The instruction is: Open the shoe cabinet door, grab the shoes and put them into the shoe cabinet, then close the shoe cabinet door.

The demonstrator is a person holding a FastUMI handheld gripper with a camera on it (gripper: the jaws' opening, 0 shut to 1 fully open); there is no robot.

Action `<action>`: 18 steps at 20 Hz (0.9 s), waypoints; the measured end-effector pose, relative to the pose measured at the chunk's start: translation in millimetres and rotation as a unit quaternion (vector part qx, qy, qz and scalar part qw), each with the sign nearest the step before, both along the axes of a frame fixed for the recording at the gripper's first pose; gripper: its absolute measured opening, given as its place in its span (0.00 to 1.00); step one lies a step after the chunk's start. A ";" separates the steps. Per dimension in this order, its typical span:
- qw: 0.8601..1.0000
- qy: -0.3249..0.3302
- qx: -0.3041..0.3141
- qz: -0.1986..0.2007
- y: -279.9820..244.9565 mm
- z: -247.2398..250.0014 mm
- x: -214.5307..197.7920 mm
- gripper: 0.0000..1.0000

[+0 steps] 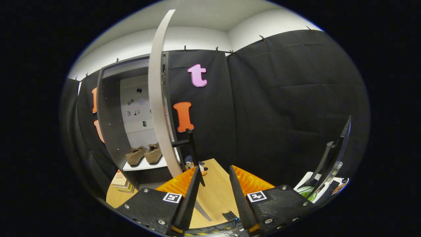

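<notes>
- The gripper [214,171] has its fingers apart and nothing is between them; only the wooden table top [213,194] shows in the gap
- The pair of brown shoes [144,154] already stands on the white shelf [144,164] inside the shoe cabinet [110,108], so I judge the step in hand is to close the door
- The cabinet door [158,98] is open and you see it edge-on, just ahead of the left finger and a bit to its left
- The black handle [184,142] sticks out from the door's lower part toward the fingers; it is the nearest thing to catch
- Advice: bring the fingers round the handle, or put one finger flat against the door's outer face, then swing in a smooth arc toward the cabinet; keep the push low and slow so the door does not bounce back
- Watch the shoe toes: they sit near the shelf's front edge, maybe the door will touch them
- Hard to make out: the hinge side is behind the door edge, so can't tell how far the door is open
- A small toy-like thing [192,163] on the table behind the handle is partly covered, can't identify it
- Books [120,182] below the cabinet are cut off; the items right of the fingers, incl. a dark panel [335,154], are too distorted to name
</notes>
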State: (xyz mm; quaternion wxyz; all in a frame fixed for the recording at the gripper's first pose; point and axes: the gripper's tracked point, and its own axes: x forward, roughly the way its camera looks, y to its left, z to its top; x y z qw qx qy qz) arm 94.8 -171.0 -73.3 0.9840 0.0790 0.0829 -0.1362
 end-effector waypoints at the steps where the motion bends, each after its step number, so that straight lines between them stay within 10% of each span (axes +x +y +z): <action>1: 1.000 -0.008 0.007 0.006 2.0 2.4 4.4 0.58; 18: 0.999 -0.015 -0.014 0.029 40.9 8.1 1.8 0.61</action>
